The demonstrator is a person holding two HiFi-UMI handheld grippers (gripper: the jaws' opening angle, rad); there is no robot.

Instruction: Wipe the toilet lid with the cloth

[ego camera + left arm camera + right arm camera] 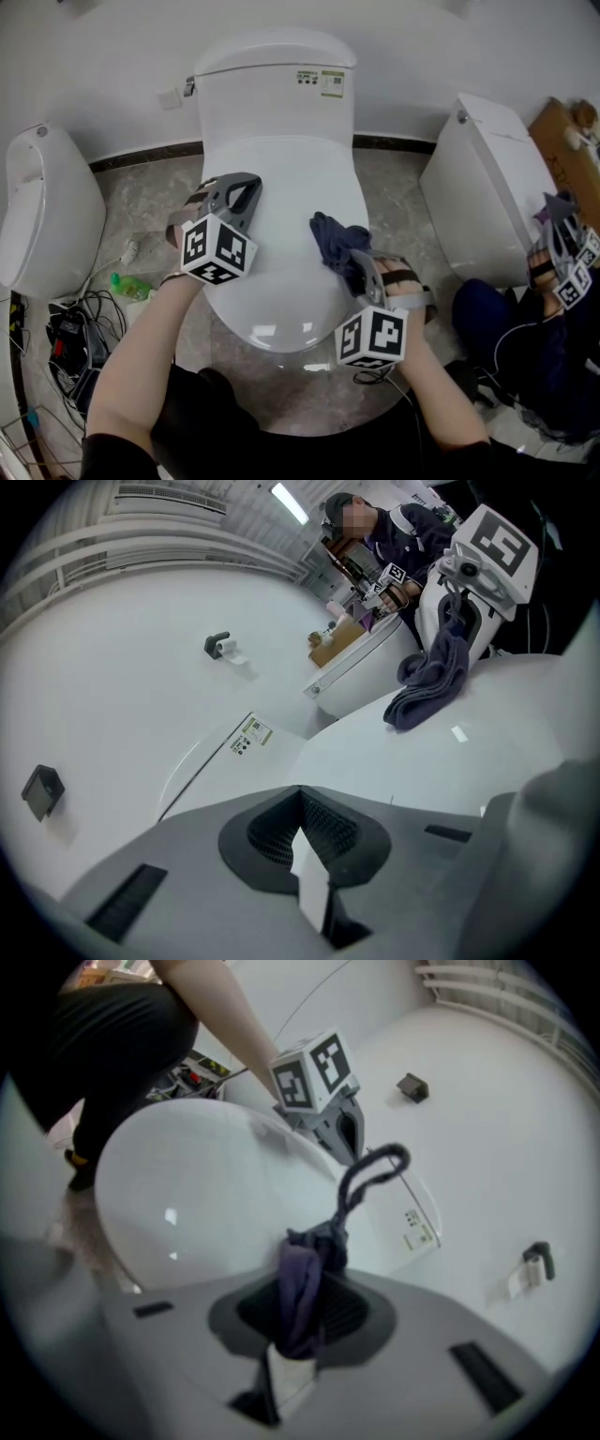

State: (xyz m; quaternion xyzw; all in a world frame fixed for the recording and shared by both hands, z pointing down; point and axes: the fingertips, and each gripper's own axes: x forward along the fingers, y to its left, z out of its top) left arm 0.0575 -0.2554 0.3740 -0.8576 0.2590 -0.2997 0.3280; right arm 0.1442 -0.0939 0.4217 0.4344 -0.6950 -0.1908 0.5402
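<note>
Nearest to view, the left forearm [139, 367] and right forearm [442, 386] reach up from the front edge of the toilet lid [281, 178], each carrying a gripper with a marker cube. Left gripper [242, 199] sits at the lid's left side, over its rim. In its own view the jaws are drawn together with nothing between them and the white lid surface lies ahead. Right gripper [362, 269] sits at the lid's right edge, its jaws clamped narrow on a fold of the dark blue cloth [336, 242]. In the right gripper view the cloth [305, 1283] fills the gap between the pads, and a twisted tail of it stands up toward the lid's hinge end. The free bulk of the cloth is bunched on the lid's right half, touching the surface. The lid is down and glossy, with light glints near its front. The tank [277, 94] stands directly behind the lid. A second white toilet [487, 178] stands well to the lid's right. A green bottle [129, 285] lies on the floor to the lid's left, near a tangle of cables [66, 339].
</note>
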